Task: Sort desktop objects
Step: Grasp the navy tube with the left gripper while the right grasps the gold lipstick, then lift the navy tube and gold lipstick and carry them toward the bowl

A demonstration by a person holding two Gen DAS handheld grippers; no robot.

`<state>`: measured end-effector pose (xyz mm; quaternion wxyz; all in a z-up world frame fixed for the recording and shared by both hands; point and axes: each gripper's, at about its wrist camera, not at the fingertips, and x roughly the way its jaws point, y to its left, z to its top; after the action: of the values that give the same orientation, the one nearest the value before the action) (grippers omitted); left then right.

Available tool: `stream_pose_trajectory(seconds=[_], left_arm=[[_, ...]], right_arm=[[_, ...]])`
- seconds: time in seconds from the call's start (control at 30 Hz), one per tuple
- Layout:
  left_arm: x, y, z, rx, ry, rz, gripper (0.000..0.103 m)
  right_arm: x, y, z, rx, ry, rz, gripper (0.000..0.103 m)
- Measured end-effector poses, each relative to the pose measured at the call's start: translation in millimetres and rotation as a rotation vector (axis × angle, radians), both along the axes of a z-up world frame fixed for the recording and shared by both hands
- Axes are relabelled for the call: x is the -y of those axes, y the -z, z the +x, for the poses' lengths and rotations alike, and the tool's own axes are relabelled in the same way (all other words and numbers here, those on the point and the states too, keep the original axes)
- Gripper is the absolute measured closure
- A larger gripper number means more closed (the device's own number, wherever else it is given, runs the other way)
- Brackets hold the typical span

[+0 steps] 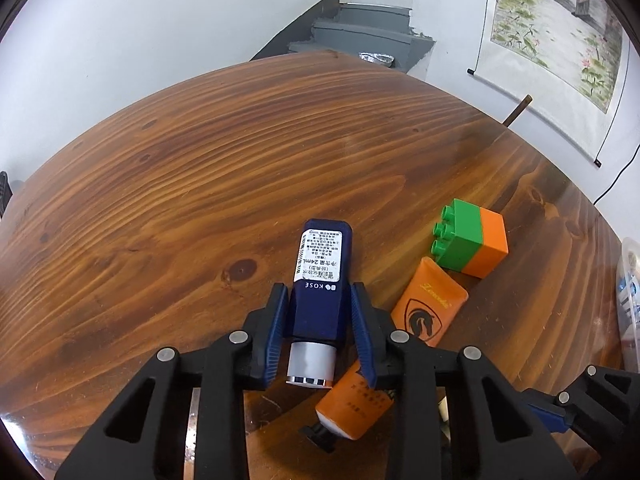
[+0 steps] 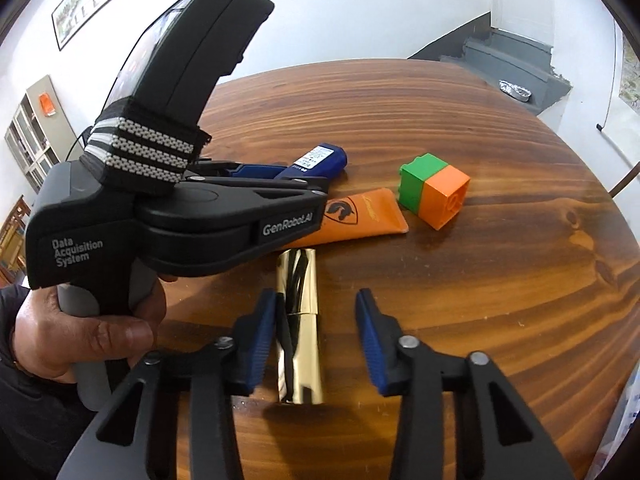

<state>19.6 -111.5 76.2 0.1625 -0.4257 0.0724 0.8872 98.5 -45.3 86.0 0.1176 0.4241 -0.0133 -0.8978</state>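
Observation:
A dark blue KOSE bottle (image 1: 318, 280) with a silver cap lies on the wooden table (image 1: 200, 160). My left gripper (image 1: 319, 294) has its blue pads on both sides of the bottle. An orange tube (image 1: 424, 312) lies just right of it, partly under the right finger. A green and orange block (image 1: 472, 240) sits beyond the tube. In the right wrist view, my right gripper (image 2: 316, 300) is open over a shiny gold tube (image 2: 300, 320), which lies close to its left finger. The left gripper (image 2: 308, 184), blue bottle (image 2: 320, 160), orange tube (image 2: 360, 216) and block (image 2: 436, 192) show beyond.
A clear plastic container (image 1: 630, 280) stands at the table's right edge. A wall scroll (image 1: 560, 32) hangs behind the table on the right. Grey stairs (image 1: 360, 32) and a foil dish (image 1: 376, 58) lie beyond the far edge.

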Motion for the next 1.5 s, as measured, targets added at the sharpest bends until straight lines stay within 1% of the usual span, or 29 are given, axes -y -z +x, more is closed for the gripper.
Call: stream_pose_trajectory(seconds=[0.07, 0.1, 0.3, 0.33, 0.43, 0.57, 0.67, 0.73, 0.8, 0.93, 1.07, 1.23, 1.5], left_arm=[[2, 0, 3, -0.001, -0.011, 0.000, 0.069], [3, 1, 3, -0.001, -0.013, 0.001, 0.069], [4, 1, 5, -0.003, -0.031, 0.015, 0.069], [5, 1, 5, -0.001, -0.034, 0.022, 0.070], [4, 1, 8, 0.007, -0.037, 0.045, 0.070], [-4, 0, 17, 0.015, -0.012, 0.059, 0.070], [-14, 0, 26, 0.011, 0.013, 0.048, 0.070], [-16, -1, 29, 0.011, 0.016, 0.054, 0.070], [-17, -2, 31, 0.003, 0.007, 0.056, 0.070], [-14, -11, 34, -0.043, -0.022, 0.067, 0.070], [-12, -18, 41, -0.067, -0.036, 0.089, 0.070], [-16, -24, 51, -0.073, -0.027, 0.106, 0.070], [-21, -31, 74, -0.071, -0.016, 0.124, 0.070]], right_arm=[[-3, 0, 3, 0.001, 0.015, 0.001, 0.069], [-5, 0, 4, 0.000, 0.025, 0.004, 0.070], [-24, 1, 16, 0.001, 0.087, -0.021, 0.073], [-30, 0, 10, 0.002, 0.094, -0.027, 0.073], [-37, 0, 10, 0.003, 0.118, -0.046, 0.074], [-40, 0, 3, 0.004, 0.143, -0.043, 0.077], [-36, 0, -1, 0.003, 0.151, -0.034, 0.078], [-37, 0, -1, 0.001, 0.160, -0.035, 0.078], [-38, 2, -3, -0.003, 0.181, -0.037, 0.078], [-43, 0, -1, -0.008, 0.206, -0.040, 0.078], [-44, -5, 1, -0.039, 0.213, -0.016, 0.078], [-46, -6, -5, -0.047, 0.225, -0.024, 0.078], [-56, -10, -2, -0.066, 0.262, -0.064, 0.077]])
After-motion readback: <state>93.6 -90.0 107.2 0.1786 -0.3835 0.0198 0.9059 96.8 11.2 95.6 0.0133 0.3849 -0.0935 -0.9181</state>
